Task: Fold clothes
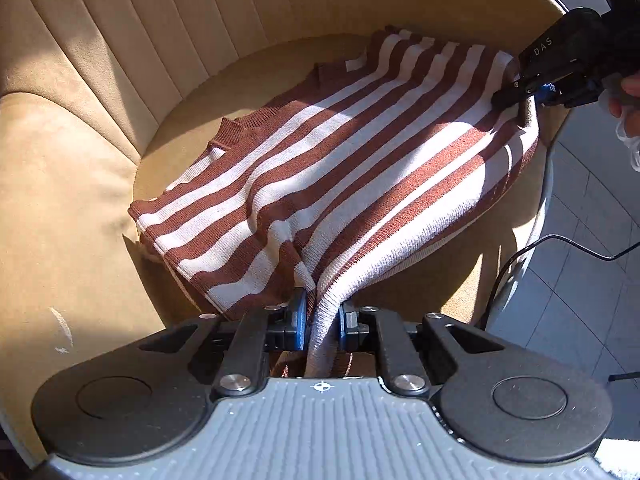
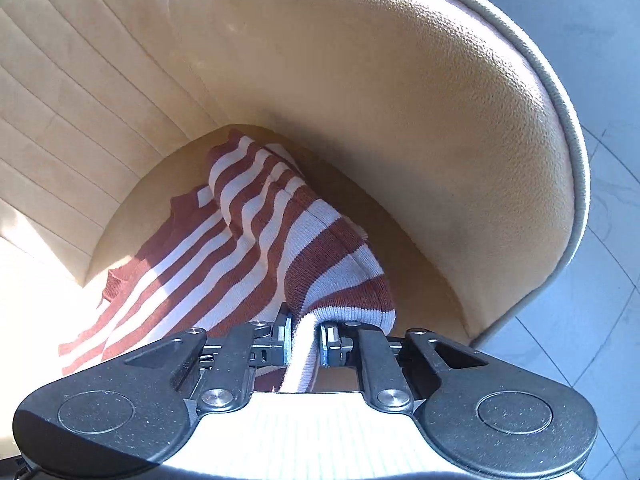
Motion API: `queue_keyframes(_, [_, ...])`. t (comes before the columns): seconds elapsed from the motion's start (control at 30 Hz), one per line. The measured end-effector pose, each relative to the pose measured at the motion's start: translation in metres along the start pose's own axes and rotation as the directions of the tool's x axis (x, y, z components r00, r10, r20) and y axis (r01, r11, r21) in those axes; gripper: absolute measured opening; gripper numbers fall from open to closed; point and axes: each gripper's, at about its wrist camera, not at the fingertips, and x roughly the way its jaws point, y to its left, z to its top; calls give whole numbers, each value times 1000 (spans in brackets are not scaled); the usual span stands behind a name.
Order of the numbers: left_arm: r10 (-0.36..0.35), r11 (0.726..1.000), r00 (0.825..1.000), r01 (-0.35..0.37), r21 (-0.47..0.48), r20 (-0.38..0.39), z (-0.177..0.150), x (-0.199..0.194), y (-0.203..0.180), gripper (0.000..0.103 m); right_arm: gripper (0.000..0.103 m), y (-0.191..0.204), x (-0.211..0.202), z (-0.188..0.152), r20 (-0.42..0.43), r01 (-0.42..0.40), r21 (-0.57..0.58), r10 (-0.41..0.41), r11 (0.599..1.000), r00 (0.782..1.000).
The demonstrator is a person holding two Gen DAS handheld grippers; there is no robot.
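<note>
Tan upholstered tub chair (image 1: pixel 100 184) with channel-stitched backrest fills both views, pale tiled floor (image 1: pixel 592 264) off to the side, hard sunlight across the seat.

Task item: brown-and-white striped knit sweater (image 1: pixel 320 168), lying on the chair seat, mostly spread out, dark brown collar (image 1: pixel 230 134) toward the backrest. Not flat; fabric tents up toward both grip points.

Left gripper (image 1: pixel 322 320): jaws nearly closed, pinching a bunched ribbed white edge of the sweater, which looks like the hem. Cloth runs through between the pads and hangs behind them.

Right gripper (image 2: pixel 306 338): same state, jaws almost together, clamped on a white ribbed edge with striped cloth bulging over the top. In the left wrist view it sits at the sweater's far corner (image 1: pixel 516 94), part of the person's hand (image 1: pixel 624 96) behind it. A black cable (image 1: pixel 560 244) trails over the floor.

Progress judgement: early. Both near-edge corners look secured and raised off the seat, so the grasp step seems done. No crease or finished fold visible; the body is a single spread layer as far as I can tell. One sleeve seems bunched by the right gripper, unclear. Left to do: carry the held edge over toward the collar, lay it down, let go, then fold further.
</note>
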Motion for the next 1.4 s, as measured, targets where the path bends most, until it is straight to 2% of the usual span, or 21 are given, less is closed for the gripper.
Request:
queue_keyframes(0.1, [-12,1000,999,12,15,-32,-16,6,-15,16,11,-12,-4,-17,-18,31,-21,-31,999,999])
queue_keyframes(0.2, [32,999,998,-31,17,-59,-21,21,-23,18,12,-17,4,-30,-34,63,-24,-64,998,997])
queue_keyframes(0.23, [39,999,996,-39,11,-77,-20,26,-22,24,12,-17,8,-32,-34,76,-32,-77,997,996])
queue_keyframes(0.27, [42,999,994,-42,2,-99,-18,32,-21,32,16,-13,13,-29,-39,97,-47,-99,994,994])
queue_keyframes(0.33, [38,999,994,-40,-14,-104,-15,30,-18,35,23,-10,18,-29,-57,145,-71,-149,987,987])
queue_keyframes(0.37, [35,999,995,-38,-29,-91,-15,21,-15,40,28,-12,15,-31,-57,161,-84,-166,983,984])
queue_keyframes(0.47, [41,994,998,-45,-103,-42,-13,-6,-4,45,36,-8,3,-30,-47,206,-102,-212,973,976])
queue_keyframes(0.57, [70,967,997,-71,-245,-14,-9,-25,16,45,37,-10,-24,-26,7,244,-85,-245,966,970])
queue_keyframes(0.7, [132,899,990,-100,-427,45,-1,-42,40,44,42,9,-46,-17,123,261,-134,-246,956,961])
queue_keyframes(0.73, [136,889,989,-95,-448,61,2,-44,43,45,43,17,-49,-14,156,260,-157,-236,953,959])
queue_keyframes(0.8, [113,890,992,-77,-449,55,9,-37,45,50,49,27,-55,-7,179,214,-207,-178,955,968])
queue_keyframes(0.93, [54,866,997,-22,-500,50,23,0,62,50,51,51,-29,6,127,130,-301,-96,945,987])
queue_keyframes(1.0, [66,881,998,-49,-470,21,31,19,67,49,51,62,-6,16,101,107,-338,-77,935,992])
queue_keyframes(1.1, [86,902,996,-84,-424,-15,34,41,74,49,52,70,25,24,78,117,-357,-96,927,992])
queue_keyframes(1.17, [94,897,995,-98,-431,-31,32,52,83,49,52,69,35,23,68,160,-364,-145,918,987])
queue_keyframes(1.23, [90,882,996,-92,-462,-27,32,59,91,49,53,70,48,30,111,225,-379,-198,898,974])
queue_keyframes(1.27, [98,879,995,-99,-467,-27,33,61,92,49,57,69,55,35,107,250,-385,-226,889,968])
queue_keyframes(1.37, [118,866,993,-118,-487,-30,37,65,92,53,67,62,69,46,65,238,-378,-231,895,971])
queue_keyframes(1.4, [119,859,992,-118,-498,-29,37,66,93,53,68,63,70,47,63,242,-394,-237,887,969])
